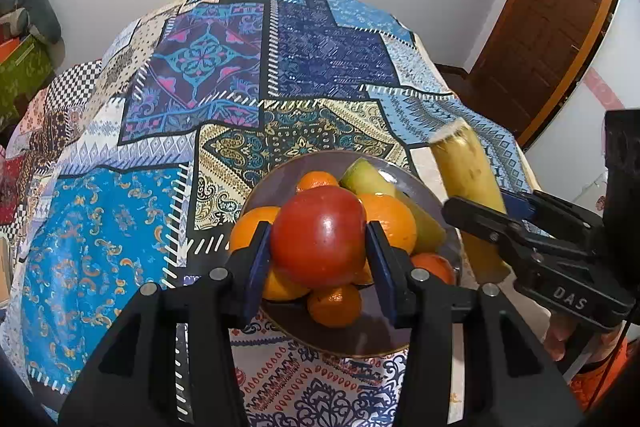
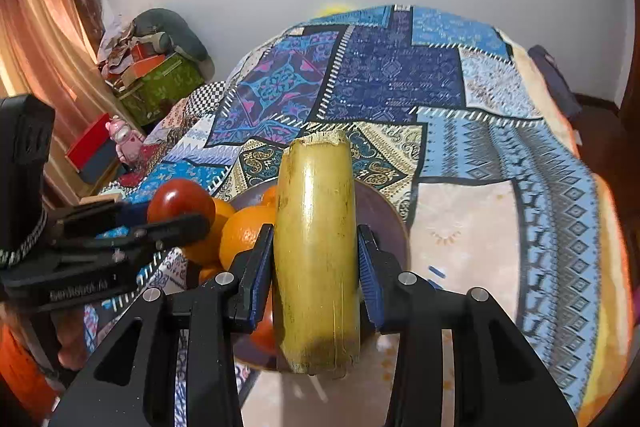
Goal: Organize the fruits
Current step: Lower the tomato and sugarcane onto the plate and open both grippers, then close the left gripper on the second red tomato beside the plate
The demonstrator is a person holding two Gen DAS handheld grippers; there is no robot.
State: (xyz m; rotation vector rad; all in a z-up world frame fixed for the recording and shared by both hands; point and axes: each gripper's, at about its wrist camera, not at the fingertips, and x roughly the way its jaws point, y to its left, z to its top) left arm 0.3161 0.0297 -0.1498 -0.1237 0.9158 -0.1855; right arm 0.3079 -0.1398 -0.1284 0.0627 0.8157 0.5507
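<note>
Gripping a red apple (image 1: 318,229), the left gripper (image 1: 318,259) has both blue pads pressed on the fruit's flanks; the apple sits squarely between the jaws and bulges forward past the fingertips. Being near-round, it shows no marked long axis. Directly beneath and ahead of these jaws lies the bowl (image 1: 360,341), holding oranges (image 1: 390,221) and a green-yellow piece of fruit (image 1: 424,227). To the right of the left jaws, the right gripper (image 2: 316,267) is clamped on a yellow banana piece (image 2: 314,251) at about mid-length. Its long axis runs along the fingers, pointing forward and away from the jaws, cut end (image 2: 322,139) foremost. The bowl lies behind this piece and to the left of the right jaws. Judged by position, the left hand is nearer the bowl's centre, so its release calls for the shorter travel
</note>
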